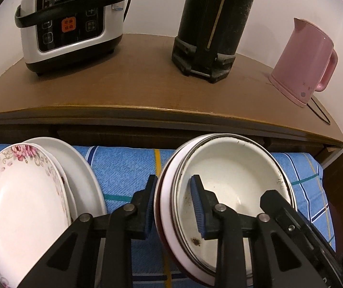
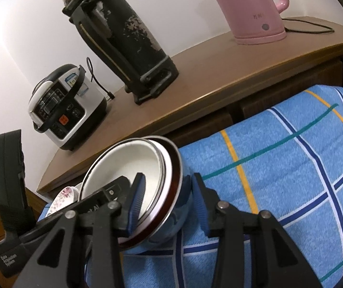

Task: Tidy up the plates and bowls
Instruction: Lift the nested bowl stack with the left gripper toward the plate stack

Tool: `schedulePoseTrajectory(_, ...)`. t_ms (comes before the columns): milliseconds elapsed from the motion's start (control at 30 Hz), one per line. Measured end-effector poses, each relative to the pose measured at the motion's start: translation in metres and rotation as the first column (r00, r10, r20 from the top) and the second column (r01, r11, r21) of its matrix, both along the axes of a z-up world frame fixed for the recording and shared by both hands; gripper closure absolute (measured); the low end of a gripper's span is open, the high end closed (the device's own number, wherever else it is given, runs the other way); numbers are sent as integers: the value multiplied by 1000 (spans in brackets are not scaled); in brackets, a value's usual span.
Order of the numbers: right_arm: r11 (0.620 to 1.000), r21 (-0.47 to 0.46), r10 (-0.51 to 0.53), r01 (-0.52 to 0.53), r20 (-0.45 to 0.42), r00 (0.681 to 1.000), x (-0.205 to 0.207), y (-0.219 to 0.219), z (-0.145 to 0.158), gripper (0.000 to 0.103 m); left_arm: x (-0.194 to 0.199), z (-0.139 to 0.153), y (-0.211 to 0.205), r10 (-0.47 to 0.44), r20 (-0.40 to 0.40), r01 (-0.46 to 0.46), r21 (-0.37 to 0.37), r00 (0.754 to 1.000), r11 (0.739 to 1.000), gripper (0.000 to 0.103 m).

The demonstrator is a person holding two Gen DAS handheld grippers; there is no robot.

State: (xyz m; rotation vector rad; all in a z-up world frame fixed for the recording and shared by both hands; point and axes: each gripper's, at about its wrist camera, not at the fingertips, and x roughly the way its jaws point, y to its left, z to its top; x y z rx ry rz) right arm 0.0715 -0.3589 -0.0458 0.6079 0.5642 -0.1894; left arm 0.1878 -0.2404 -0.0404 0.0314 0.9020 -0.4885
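A stack of nested bowls, a white enamel one inside a red-rimmed one, rests on a blue checked cloth. My left gripper straddles the stack's left rim, one blue pad outside, one inside; its jaws stand apart around the rim. My right gripper straddles the same stack at its other rim, jaws also apart. A floral plate lies on plain white plates at the left, and it shows small in the right wrist view.
A brown wooden cabinet top behind the cloth carries a white rice cooker, a black thermos and a pink kettle with a cord. A white wall stands behind them.
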Motion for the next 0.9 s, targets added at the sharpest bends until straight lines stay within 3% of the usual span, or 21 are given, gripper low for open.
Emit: schedulePoseTrajectory(900,999,-34,-29,29,7,1000,-9,1,-1,66,-12,3,-2,-41,20,40,4,999,999,72)
